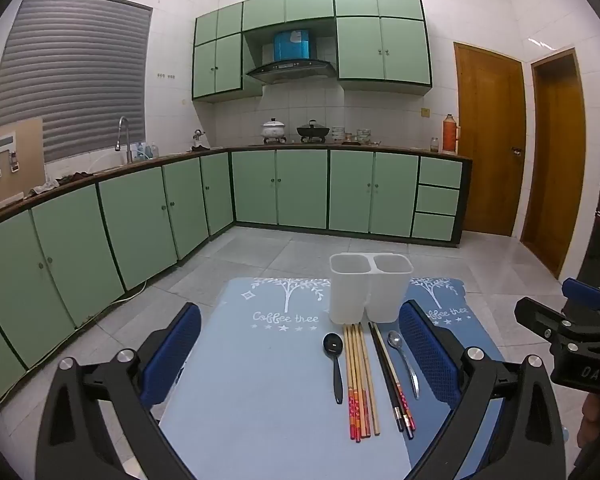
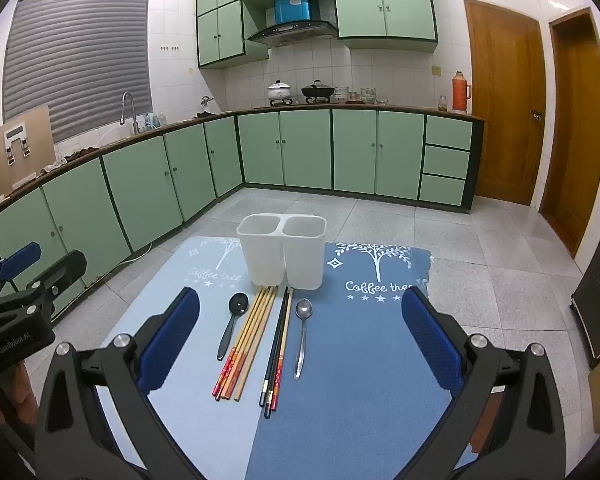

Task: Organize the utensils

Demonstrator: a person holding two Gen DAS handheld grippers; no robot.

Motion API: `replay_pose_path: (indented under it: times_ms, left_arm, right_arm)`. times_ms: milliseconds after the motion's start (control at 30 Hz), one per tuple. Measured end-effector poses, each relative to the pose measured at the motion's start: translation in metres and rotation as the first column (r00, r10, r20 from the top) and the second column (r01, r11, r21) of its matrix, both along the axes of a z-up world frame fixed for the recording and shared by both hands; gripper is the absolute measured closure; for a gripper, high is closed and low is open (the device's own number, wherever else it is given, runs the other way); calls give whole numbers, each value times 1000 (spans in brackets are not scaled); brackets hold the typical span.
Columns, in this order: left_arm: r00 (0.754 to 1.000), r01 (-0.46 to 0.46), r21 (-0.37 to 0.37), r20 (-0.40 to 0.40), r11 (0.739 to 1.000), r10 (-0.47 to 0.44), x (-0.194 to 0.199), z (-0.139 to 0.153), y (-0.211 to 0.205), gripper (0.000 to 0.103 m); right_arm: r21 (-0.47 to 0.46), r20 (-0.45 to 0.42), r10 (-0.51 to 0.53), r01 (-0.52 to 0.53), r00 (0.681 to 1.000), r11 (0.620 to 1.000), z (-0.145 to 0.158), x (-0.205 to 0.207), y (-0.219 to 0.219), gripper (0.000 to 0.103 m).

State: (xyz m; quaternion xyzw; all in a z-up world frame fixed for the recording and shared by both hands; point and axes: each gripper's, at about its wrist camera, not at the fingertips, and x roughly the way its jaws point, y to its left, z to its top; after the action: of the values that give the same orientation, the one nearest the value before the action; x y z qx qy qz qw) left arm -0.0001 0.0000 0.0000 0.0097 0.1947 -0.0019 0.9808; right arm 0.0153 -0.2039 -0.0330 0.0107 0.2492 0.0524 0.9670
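A white two-compartment holder (image 1: pixel 370 288) (image 2: pixel 282 254) stands upright and empty at the far side of the mats. In front of it lie, left to right, a black spoon (image 1: pixel 335 360) (image 2: pixel 231 322), several wooden chopsticks (image 1: pixel 360 380) (image 2: pixel 248 340), a dark chopstick pair (image 1: pixel 392 378) (image 2: pixel 278 344) and a metal spoon (image 1: pixel 405 360) (image 2: pixel 302 328). My left gripper (image 1: pixel 300 356) hangs open above the utensils with nothing between its blue pads. My right gripper (image 2: pixel 300 340) is likewise open and holds nothing. Each gripper shows at the edge of the other's view.
The utensils rest on a light blue mat (image 1: pixel 260 380) (image 2: pixel 196 360) and a darker blue mat (image 2: pixel 360 360) (image 1: pixel 444 292) laid side by side on a small table. Beyond is tiled floor (image 2: pixel 380 216), green kitchen cabinets (image 1: pixel 140 216) and wooden doors (image 2: pixel 504 100).
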Motion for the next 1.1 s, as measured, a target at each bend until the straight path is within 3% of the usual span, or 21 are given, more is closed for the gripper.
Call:
replay_pose_path:
  times_ms: [1100]
  left_arm:
    - [1000,0,5,0,1000,0,0,0,0,6]
  right_arm:
    - [-1,-2,4,-4,1000,1000,-1,1,0,5]
